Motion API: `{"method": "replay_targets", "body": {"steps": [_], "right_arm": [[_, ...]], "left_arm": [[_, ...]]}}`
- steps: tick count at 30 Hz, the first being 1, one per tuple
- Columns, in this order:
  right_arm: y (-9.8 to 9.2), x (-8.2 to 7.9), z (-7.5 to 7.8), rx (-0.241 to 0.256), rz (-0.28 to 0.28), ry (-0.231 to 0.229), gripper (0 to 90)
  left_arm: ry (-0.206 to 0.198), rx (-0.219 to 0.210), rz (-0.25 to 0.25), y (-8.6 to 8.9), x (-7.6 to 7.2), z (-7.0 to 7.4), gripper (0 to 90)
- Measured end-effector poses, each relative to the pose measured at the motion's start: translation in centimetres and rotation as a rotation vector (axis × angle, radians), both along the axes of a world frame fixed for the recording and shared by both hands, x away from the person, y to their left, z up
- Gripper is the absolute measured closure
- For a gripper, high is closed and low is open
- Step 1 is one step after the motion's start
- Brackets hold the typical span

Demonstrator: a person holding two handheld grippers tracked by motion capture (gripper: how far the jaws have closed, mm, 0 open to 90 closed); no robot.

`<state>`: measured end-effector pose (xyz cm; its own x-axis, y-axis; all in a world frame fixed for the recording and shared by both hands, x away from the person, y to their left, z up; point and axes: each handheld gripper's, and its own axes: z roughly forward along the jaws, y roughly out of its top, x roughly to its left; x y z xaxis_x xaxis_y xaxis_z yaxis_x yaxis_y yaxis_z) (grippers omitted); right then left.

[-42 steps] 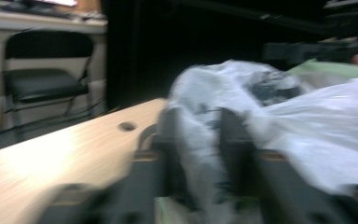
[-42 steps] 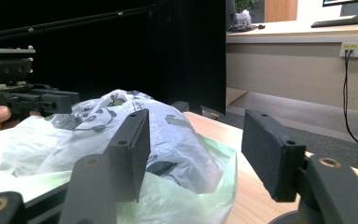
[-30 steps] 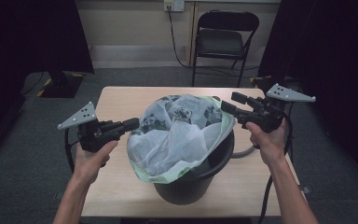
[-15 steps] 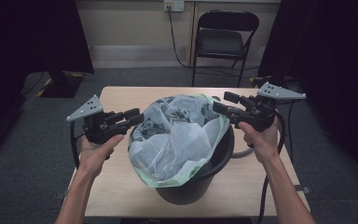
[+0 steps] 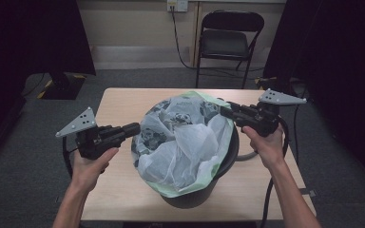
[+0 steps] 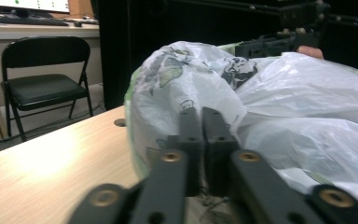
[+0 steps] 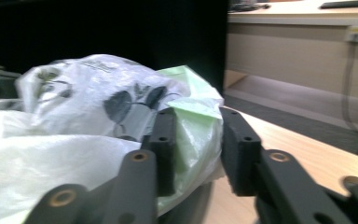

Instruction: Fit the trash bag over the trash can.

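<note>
A black folding chair [image 5: 230,40] stands on grey carpet [image 5: 123,78] behind the wooden table [image 5: 123,102].

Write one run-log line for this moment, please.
left gripper: jaws shut at bag | right gripper: jaws open around green liner edge | bin: on table

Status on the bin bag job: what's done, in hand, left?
Done: plastic bags sit in the black bin, green liner over its rim. In hand: right gripper open around the liner edge; left gripper shut at the bags' side. Left: gathering and lifting the liner out, probably.
</note>
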<state>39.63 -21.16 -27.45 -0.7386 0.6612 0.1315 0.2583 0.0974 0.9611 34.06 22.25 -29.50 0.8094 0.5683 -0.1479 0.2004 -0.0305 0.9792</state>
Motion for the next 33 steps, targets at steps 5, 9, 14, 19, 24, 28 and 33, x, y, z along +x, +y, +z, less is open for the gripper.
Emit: {"method": "replay_targets", "body": {"steps": [5,9,14,19,24,28,33], "right_arm": [[-0.8,0.4,-0.5,0.021,-0.027,0.012,81.5],[-1.7,0.4,-1.7,0.03,-0.04,0.04,81.4],[-2.2,0.6,-3.9,0.035,-0.037,0.085,80.5],[-2.2,0.7,-5.7,0.071,0.01,0.123,79.4],[-1.9,0.7,-6.8,0.076,0.045,0.152,78.9],[-2.2,0.8,-6.6,0.046,0.015,0.158,64.4],[-2.9,0.9,-5.4,0.057,-0.041,0.133,50.5]], "left_arm": [[-0.012,-0.073,0.014,-0.2,1.3,0.1,56.7],[-0.006,-0.033,0.041,-1.1,2.0,-0.3,57.9],[-0.001,-0.028,0.049,-1.3,2.2,-0.8,72.3],[-0.007,-0.034,0.037,-0.7,1.9,-0.6,89.4],[-0.015,-0.028,0.043,-0.7,1.7,-0.6,90.0],[0.001,-0.017,0.053,-0.2,1.8,-0.7,90.0],[0.032,-0.023,0.033,0.5,1.5,-1.6,90.0]]}}
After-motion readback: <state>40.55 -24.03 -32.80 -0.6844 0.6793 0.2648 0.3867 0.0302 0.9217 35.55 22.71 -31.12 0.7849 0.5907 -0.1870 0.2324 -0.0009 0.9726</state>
